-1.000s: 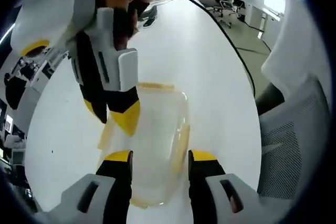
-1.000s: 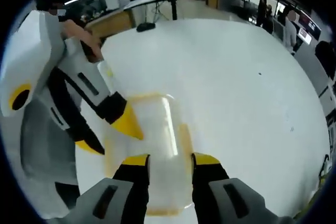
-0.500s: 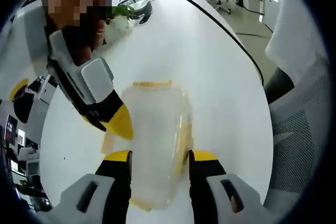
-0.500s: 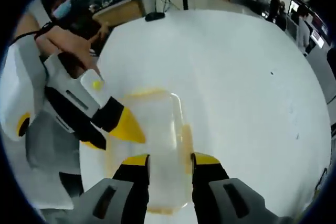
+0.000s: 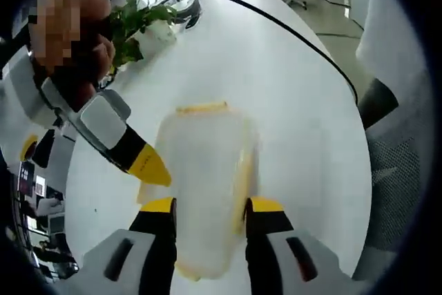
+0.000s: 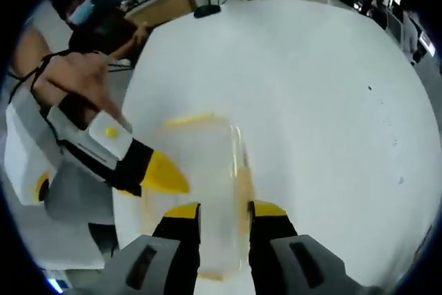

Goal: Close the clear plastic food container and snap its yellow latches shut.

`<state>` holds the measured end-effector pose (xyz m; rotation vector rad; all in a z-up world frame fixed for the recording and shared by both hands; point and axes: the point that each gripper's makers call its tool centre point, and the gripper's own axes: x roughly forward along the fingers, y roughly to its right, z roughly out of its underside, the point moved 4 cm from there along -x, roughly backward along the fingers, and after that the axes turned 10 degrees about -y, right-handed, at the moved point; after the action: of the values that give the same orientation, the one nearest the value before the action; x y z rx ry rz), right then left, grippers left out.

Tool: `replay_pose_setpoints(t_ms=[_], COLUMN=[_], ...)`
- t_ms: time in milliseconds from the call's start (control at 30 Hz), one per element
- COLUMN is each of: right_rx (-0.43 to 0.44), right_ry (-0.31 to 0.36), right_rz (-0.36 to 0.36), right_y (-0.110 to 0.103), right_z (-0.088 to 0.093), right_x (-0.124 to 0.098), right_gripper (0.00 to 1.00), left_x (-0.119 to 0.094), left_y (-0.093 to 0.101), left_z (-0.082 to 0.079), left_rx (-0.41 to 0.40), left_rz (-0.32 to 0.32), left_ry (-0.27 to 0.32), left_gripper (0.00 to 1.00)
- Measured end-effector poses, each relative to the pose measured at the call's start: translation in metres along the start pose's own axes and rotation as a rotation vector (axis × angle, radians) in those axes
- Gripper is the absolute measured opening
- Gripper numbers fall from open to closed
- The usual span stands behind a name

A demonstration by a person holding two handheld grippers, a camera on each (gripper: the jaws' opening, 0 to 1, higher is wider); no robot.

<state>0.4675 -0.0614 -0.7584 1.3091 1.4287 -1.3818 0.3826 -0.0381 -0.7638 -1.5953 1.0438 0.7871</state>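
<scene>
In the left gripper view, we see the clear plastic food container (image 5: 204,191) lying on the white table (image 5: 276,88), lid apparently down, with 1 yellow latch (image 5: 201,108) at its far end and another along its right side (image 5: 242,183). The left gripper (image 5: 204,206) hovers over it, jaws set apart and holding nothing. The right gripper (image 5: 148,167) comes in from the left (only 1 yellow tip is plain, so we cannot tell its spread here). A potted plant (image 5: 141,22) stands far off.

In the right gripper view, the right gripper (image 6: 217,211) straddles the container (image 6: 207,170), jaws apart and empty, and the left gripper (image 6: 166,176) enters from the left. We judge the container light, thin-walled and slippery, so we would press each stiff latch, not the flexing lid.
</scene>
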Motion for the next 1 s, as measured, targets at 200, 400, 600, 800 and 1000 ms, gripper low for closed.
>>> replay_pose_setpoints(t_ms=[200,400,600,800,1000], right_rx=[0.028,0.01,0.014,0.009,0.022], right_ry=[-0.018,-0.016,0.038,0.044,0.067], right_rz=[-0.072,-0.071,-0.074,-0.048,-0.037], right_y=[0.009,0.003,0.002,-0.001,-0.002], right_z=[0.003,0.002,0.003,0.001,0.001], right_x=[0.003,0.003,0.002,0.001,0.001], right_gripper=[0.23,0.24,0.26,0.28,0.29], left_x=[0.0,0.0,0.0,0.0,-0.001], left_y=[0.0,0.002,0.002,0.003,0.003], left_z=[0.001,0.001,0.0,0.0,0.0], left_rx=[-0.002,-0.004,0.0,-0.004,0.008], left_rz=[0.002,-0.012,-0.012,-0.025,-0.028], left_ry=[0.004,0.011,0.021,0.034,0.033], left_gripper=[0.36,0.37,0.38,0.39,0.4])
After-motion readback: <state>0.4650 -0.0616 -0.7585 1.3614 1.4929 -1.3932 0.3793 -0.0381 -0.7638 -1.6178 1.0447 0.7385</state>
